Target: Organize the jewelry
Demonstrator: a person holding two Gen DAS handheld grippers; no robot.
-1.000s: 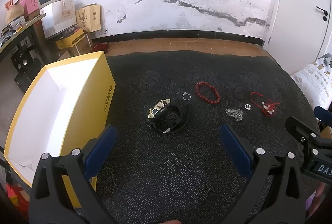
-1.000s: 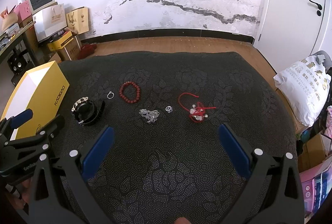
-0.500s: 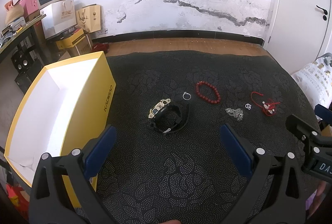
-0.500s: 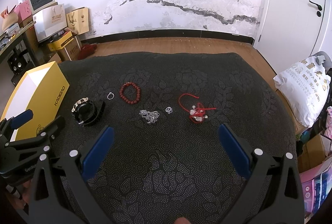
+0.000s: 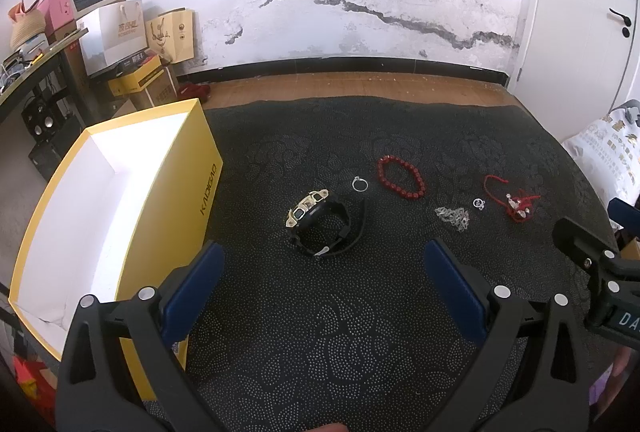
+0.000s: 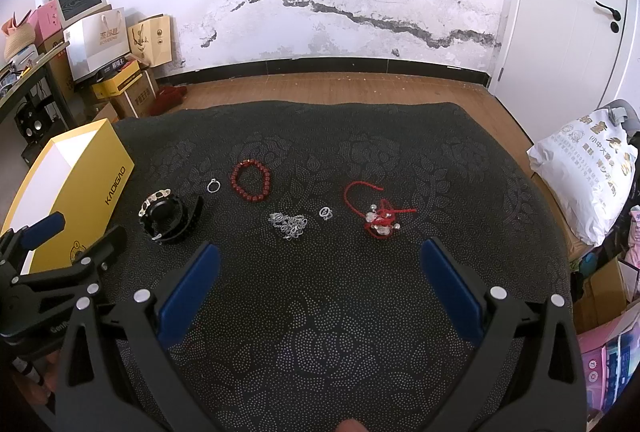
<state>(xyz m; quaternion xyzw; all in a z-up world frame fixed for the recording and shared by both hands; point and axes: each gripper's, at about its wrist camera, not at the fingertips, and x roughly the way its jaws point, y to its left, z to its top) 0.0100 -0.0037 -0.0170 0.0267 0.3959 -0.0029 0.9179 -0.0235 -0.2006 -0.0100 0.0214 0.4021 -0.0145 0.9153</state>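
left gripper (image 5: 322,264): fingers spread wide, holding nothing, black watch (image 5: 320,224) just ahead between the tips
right gripper (image 6: 320,264): also wide apart, silver chain (image 6: 290,226) just ahead
yellow box (image 5: 172,191): left of watch, lid off

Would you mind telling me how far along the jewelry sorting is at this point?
Nothing looks done yet: the yellow box looks empty where its interior shows. Nothing is in hand either; the left hand-held gripper and right hand-held gripper are both open above the dark cloth. Still lying out are the watch, thin ring, red bead bracelet, silver chain, small silver ring and red cord piece.
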